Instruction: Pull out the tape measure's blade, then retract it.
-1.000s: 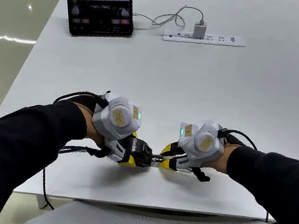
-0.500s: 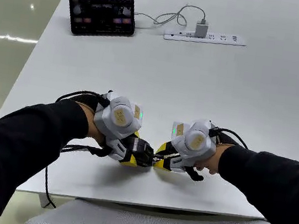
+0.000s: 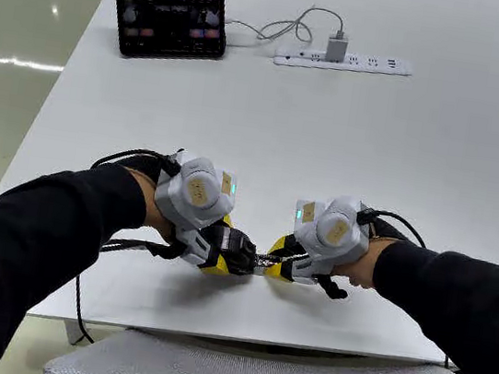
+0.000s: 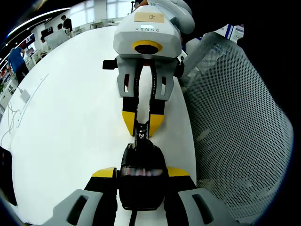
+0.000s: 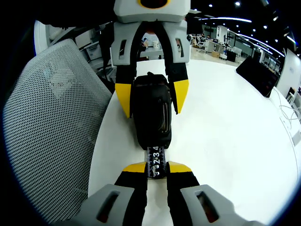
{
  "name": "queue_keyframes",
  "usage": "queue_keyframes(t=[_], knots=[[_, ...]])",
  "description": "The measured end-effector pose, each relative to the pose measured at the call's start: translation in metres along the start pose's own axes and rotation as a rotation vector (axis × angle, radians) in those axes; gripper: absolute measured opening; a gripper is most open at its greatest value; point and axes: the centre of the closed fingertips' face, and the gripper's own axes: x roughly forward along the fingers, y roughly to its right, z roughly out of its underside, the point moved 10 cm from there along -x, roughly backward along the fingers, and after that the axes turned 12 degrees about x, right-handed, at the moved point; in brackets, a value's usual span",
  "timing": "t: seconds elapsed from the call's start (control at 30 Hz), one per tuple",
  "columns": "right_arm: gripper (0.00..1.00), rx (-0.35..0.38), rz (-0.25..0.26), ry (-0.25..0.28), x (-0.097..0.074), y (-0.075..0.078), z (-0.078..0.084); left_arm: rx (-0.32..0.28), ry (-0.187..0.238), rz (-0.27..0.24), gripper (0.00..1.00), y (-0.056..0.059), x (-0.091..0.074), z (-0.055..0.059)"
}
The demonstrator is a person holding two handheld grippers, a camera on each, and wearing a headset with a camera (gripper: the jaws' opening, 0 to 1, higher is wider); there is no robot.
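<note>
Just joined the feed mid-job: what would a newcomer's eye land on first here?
The two tools meeting nose to nose at the near edge of the white table: the left hand-held gripper clamps the black tape measure, the right hand-held gripper pinches its blade, with a short numbered stretch out between them. A lit tablet stands at the far left.

Bright, even overhead light. My white table (image 3: 334, 115) shows soft shadows at six o'clock. Lamp reflections dot the glossy floor (image 3: 8, 116) at ten o'clock. My gripper views bend at edges.
</note>
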Motion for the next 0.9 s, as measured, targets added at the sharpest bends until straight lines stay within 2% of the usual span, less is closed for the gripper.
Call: queue_keyframes(t=[0.9], knots=[[0.11,0.031,0.007,-0.023,-0.016,0.006,0.013,0.003,-0.006,-0.002,0.34,0.000,0.000,-0.001]])
